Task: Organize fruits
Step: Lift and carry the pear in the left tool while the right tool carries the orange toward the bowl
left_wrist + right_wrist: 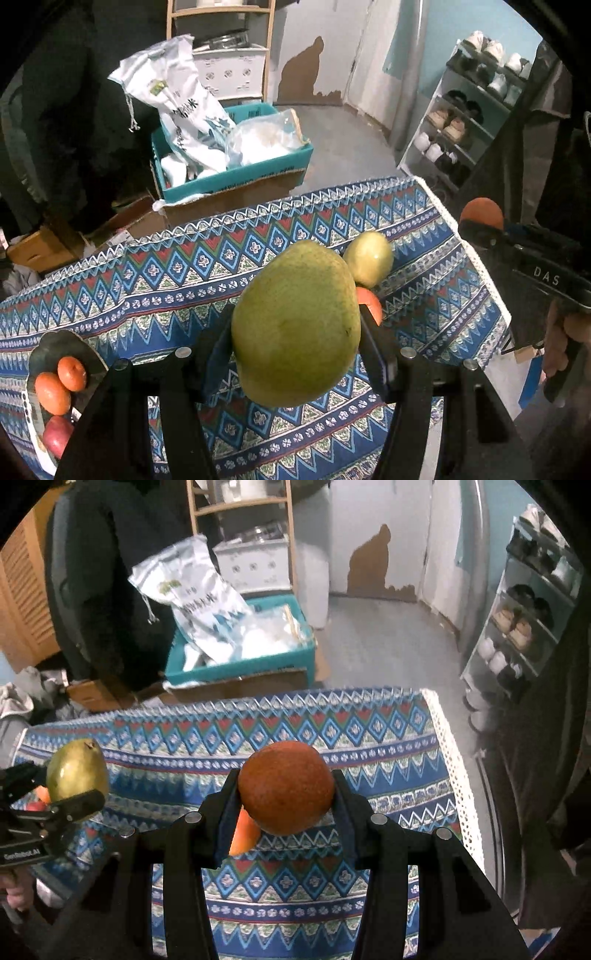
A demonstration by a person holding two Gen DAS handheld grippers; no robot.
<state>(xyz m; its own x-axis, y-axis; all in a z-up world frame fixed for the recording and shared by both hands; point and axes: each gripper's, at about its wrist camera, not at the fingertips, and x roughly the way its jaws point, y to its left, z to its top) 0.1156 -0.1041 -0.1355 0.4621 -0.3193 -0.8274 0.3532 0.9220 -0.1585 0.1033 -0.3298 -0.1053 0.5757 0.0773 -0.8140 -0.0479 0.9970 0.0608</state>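
**Both grippers raised, each with a fruit in its jaws**

The left gripper [295, 325] has its jaws pinching a large green mango [295, 321] from both sides, holding it clear above the counter [147, 280], which is draped in a blue, red and green patterned cloth. Just beyond the mango, on the cloth, lies a smaller yellow-green fruit [368, 258], and an orange fruit [370, 304] shows touching it, partly hidden behind the right-hand finger.

The right gripper [286, 788] has its jaws pinching a round orange [286, 786] — also held above the cloth. Below it, an orange-coloured fruit [244, 834] on the counter peeks out beside the left-hand finger.

At the counter's left edge, in the left wrist view, a dark plate [59, 343] carries two small oranges [62, 380] and a red apple [57, 435]. Each gripper appears at the edge of the other's view with its fruit, and a hand [563, 343] grips the right one's handle.

Past the far edge of the counter, on the floor, a teal box [236, 177] holds white bags — and a shoe rack [469, 110] stands against the wall on the right.
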